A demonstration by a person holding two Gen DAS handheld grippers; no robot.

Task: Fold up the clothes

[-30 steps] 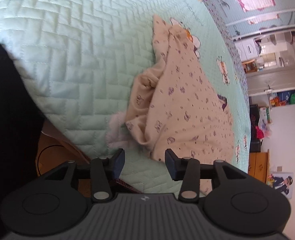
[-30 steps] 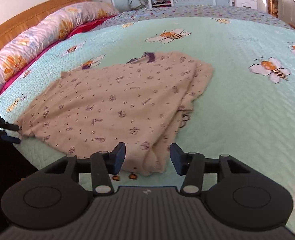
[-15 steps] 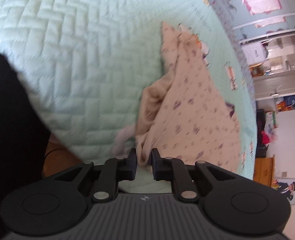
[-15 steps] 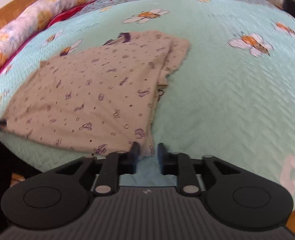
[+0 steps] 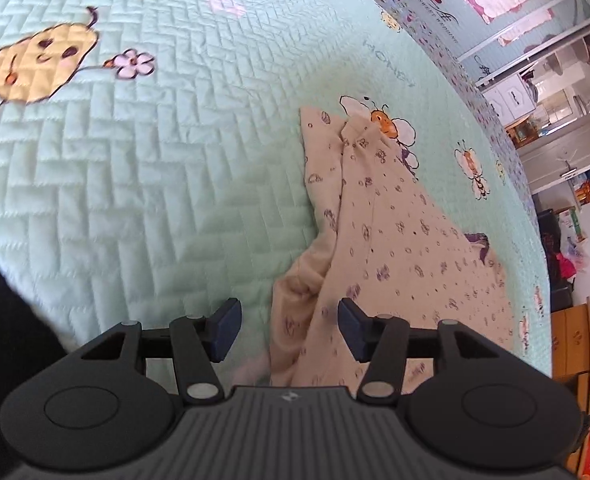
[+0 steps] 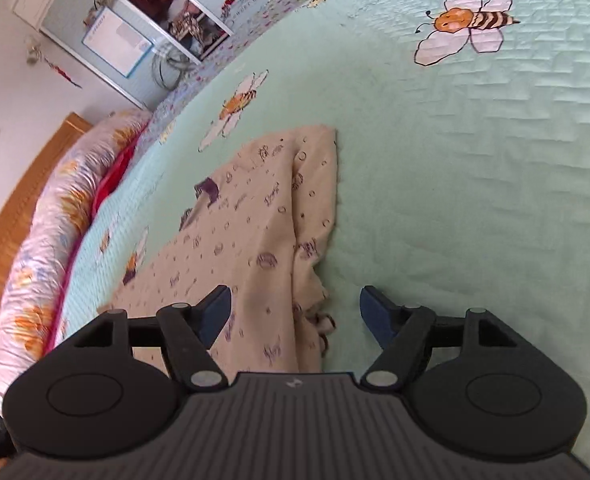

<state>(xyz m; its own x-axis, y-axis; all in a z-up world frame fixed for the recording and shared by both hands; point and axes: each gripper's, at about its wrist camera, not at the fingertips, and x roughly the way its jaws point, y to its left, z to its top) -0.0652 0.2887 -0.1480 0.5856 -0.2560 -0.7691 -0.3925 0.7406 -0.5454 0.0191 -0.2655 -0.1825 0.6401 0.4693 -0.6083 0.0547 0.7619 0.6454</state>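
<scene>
Green quilt (image 5: 143, 184) covers the big bed, and it has bees and flowers drawn on it. On the quilt lies a cream shirt (image 5: 395, 248) with little purple marks all over. It is folded over and lies mostly flat, with a bunched-up edge on one side. It sits near the edge of the bed, close to both claws.

From the left wrist you can see the left claw (image 5: 289, 330) low in the picture. Its jaws are apart and opening. The bunched edge of the shirt shows in the gap between the blue pads (image 5: 225, 328), but the pads do not press on it.

From the right wrist you can see the right claw (image 6: 295, 314). Its jaws are wide apart and opening too. The shirt (image 6: 263, 240) edge shows between them, with a crumpled bit just by the middle. The pads are not squeezing the cloth.

A long flowery pillow (image 6: 43, 264) lies along the far side of the bed, next to a wooden headboard (image 6: 15, 216). Shelves (image 6: 183, 8) stand by the wall behind the bed. A white door (image 5: 563, 152) shows far off past the bed
</scene>
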